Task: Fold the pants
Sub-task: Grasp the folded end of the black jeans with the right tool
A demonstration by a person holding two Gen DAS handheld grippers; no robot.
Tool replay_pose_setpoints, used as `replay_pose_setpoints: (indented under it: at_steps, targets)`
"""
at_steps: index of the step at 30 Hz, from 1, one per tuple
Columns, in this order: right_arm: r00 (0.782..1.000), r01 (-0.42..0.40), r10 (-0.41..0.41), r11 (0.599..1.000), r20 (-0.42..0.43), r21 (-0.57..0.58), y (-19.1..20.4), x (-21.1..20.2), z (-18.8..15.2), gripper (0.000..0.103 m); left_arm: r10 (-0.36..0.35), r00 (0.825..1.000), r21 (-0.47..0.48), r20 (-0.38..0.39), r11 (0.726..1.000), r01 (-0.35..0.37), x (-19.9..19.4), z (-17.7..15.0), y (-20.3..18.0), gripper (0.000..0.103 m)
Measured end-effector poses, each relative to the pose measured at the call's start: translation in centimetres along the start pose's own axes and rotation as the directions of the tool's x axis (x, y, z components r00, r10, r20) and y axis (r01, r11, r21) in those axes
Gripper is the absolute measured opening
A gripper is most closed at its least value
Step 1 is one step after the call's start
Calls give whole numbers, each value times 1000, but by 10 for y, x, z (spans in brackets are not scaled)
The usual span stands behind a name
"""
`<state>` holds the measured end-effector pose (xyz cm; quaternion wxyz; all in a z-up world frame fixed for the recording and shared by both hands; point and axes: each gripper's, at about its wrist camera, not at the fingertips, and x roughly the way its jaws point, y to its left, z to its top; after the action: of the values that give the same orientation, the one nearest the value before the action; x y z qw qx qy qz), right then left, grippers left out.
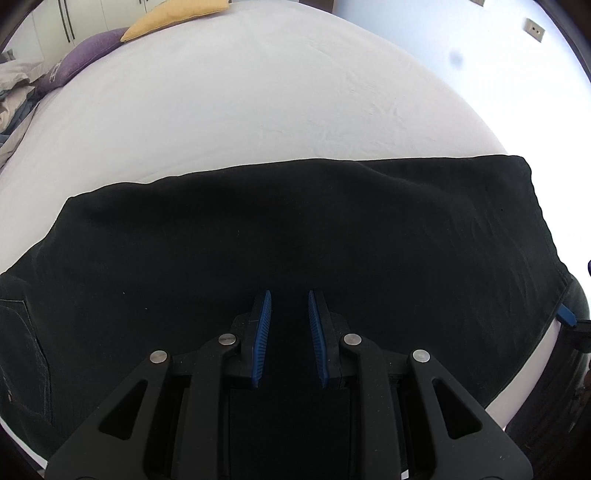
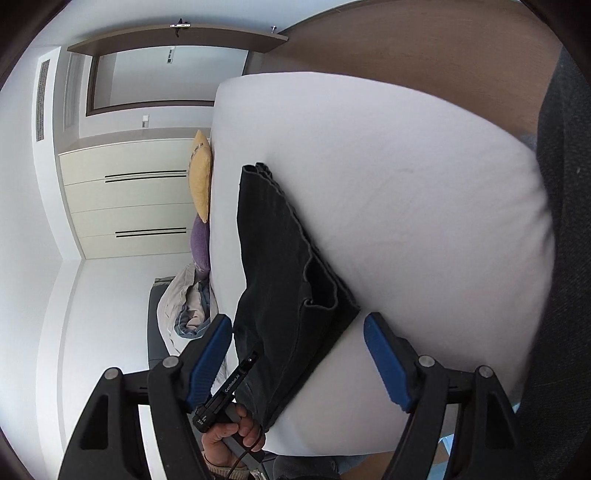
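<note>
Black pants (image 1: 258,229) lie folded in a long band across the near part of a white bed (image 1: 240,110). My left gripper (image 1: 290,292) hangs over the band's near edge, its blue pads a narrow gap apart, and no cloth shows pinched between them. A blue finger (image 1: 567,316) of the right gripper shows at the band's right end. The right wrist view is rolled on its side. There the pants (image 2: 269,240) run away from me, and my right gripper (image 2: 297,321) stands wide open around their near corner with neither pad touching. A hand (image 2: 229,435) holds the left gripper's handle against the pants.
A yellow pillow (image 1: 173,16) and a purple pillow (image 1: 85,55) lie at the bed's far left edge, with rumpled bedding (image 1: 14,96) beside them. White sheet stretches beyond the pants. A cream wardrobe (image 2: 129,199) and wood floor (image 2: 424,44) lie beyond the bed (image 2: 424,203).
</note>
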<state>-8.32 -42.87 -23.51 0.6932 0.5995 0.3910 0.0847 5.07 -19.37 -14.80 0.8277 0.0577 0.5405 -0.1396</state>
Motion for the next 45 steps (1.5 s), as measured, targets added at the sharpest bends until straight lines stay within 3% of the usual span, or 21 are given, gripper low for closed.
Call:
replay_pose_setpoints:
  at_steps: [4,11,12,15,18,20,23,25,38,45]
  targets:
    - [1000,-17,17,1000,-10,10,7,18,1,78,-14,1000,-36,-11,999,14,7,1,12,20]
    - [994,-46,38,996,103,76,11,26,4,77,-39,999,-89,-19,995,37,15,7,23,21]
    - [993,-39,31,996,113,74,14,28,4,77,-39,999,-88,-18,995,37,8,-9,27,21]
    - [990,-32,22,997,142,70,22,34,4,76,-38,999,-96,-20,995,36,8,-11,28,21]
    - [988,-14,3,998,152,68,25,43,5,64,-47,999,-106,-19,993,44,1,-16,27,21]
    - [989,-4,-7,997,146,74,24,51,8,38,-54,998,-110,-19,993,52,-2,-17,29,21]
    - [990,21,-33,996,139,88,17,56,13,13,-68,998,-117,-19,991,65,-2,-16,31,21]
    - [990,24,-38,995,137,99,10,55,14,7,-81,997,-127,-17,989,78,-1,-16,34,21]
    - [965,185,-166,979,202,-81,47,60,11,6,-180,983,-234,26,955,181,-16,-23,61,21]
    - [954,250,-182,922,239,-295,114,80,-10,6,-196,976,-347,96,912,217,-36,-40,111,22]
